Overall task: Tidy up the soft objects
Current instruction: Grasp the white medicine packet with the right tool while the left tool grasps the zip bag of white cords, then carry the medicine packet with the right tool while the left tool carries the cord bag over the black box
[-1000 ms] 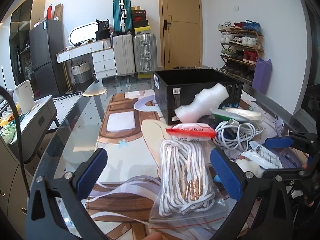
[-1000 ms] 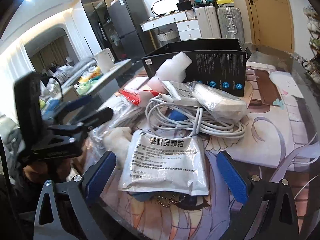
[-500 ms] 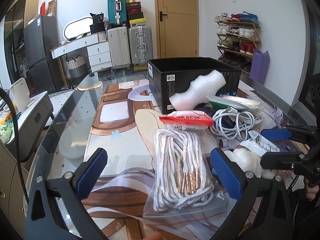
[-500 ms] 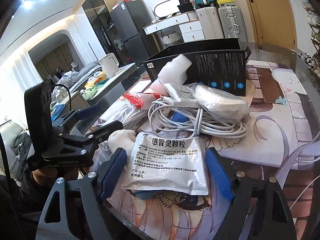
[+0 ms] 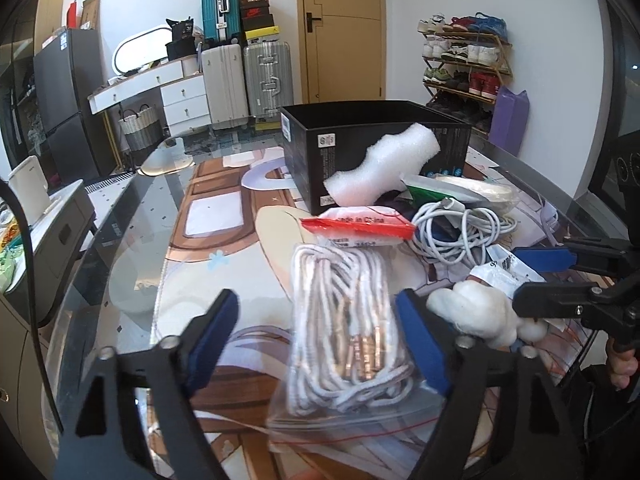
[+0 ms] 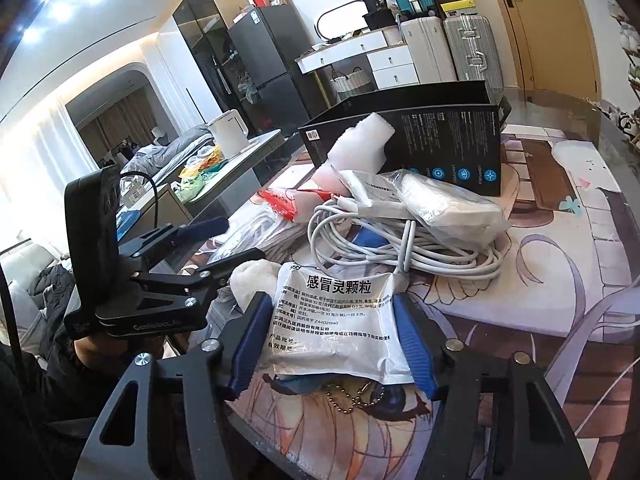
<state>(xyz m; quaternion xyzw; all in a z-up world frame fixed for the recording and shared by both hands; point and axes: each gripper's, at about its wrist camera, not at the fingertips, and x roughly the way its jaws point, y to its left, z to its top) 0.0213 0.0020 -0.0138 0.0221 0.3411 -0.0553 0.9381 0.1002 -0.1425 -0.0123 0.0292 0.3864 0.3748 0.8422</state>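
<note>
A clear zip bag of white cord (image 5: 348,328) lies on the table between the jaws of my left gripper (image 5: 320,336), which is open but narrowed around it. My right gripper (image 6: 334,340) is open, its jaws on either side of a white medicine sachet (image 6: 336,320) with Chinese print; it also shows in the left wrist view (image 5: 540,276). A white plush toy (image 5: 476,312) lies beside the sachet. A black open box (image 5: 376,152) stands behind, with white foam (image 5: 384,168) leaning on it. A coiled white cable (image 6: 404,240) and a red-and-white packet (image 5: 356,226) lie in the pile.
The glass table carries a cartoon-print mat (image 6: 560,240). A bagged white item (image 6: 448,204) rests on the cable. A ball chain (image 6: 352,396) lies under the sachet. Suitcases (image 5: 244,76), a door and a shoe rack (image 5: 468,64) stand behind.
Both grippers have narrowed their jaws: the left around the cord bag, the right around the sachet. The right gripper has moved closer to the sachet.
</note>
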